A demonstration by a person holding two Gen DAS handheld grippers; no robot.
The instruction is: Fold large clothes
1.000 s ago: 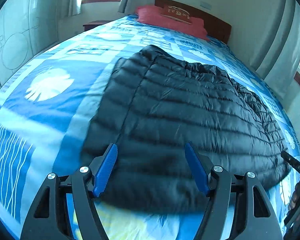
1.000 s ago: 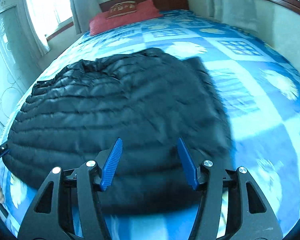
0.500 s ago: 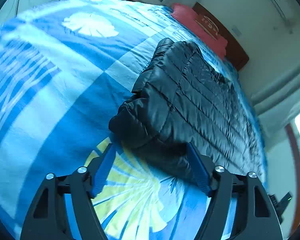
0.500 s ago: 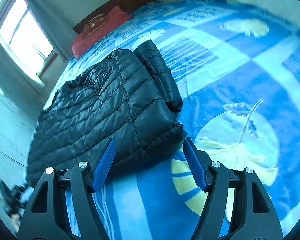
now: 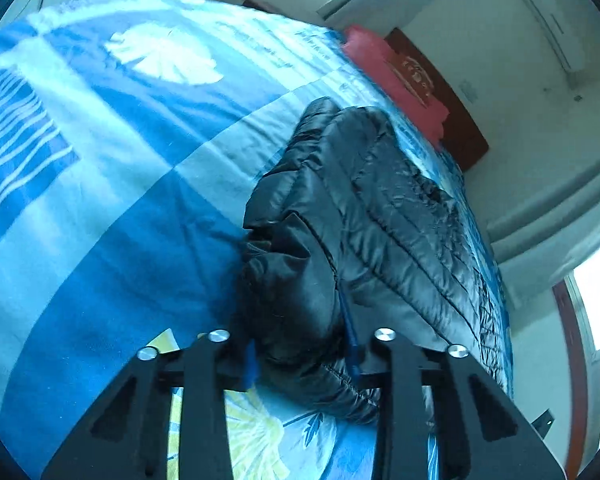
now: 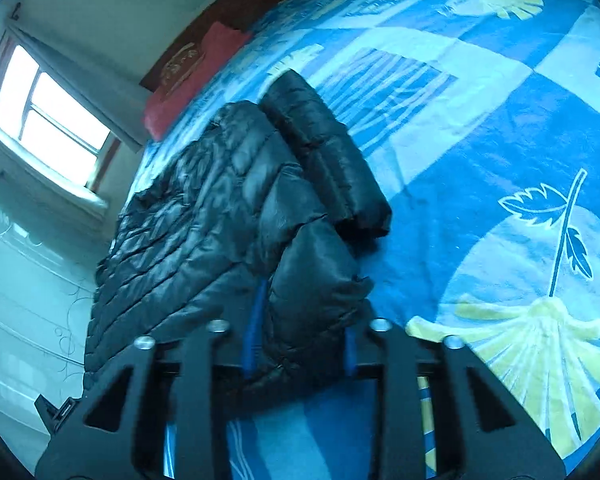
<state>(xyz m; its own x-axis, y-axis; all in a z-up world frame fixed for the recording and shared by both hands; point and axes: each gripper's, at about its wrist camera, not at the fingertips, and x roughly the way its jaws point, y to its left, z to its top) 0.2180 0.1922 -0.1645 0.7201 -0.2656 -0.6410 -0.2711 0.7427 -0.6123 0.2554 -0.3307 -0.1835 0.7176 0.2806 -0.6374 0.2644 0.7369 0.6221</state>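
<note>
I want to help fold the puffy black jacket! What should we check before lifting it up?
1. Left gripper has a jacket corner between its closing jaws: ok.
2. Right gripper has the other corner between its closing jaws: ok.
3. Grips finished and firm: cannot tell.
4. Jacket lying flat on the blue bedspread: ok.
5. Sleeve tucked in: not ok, it lies along the edge.
</note>
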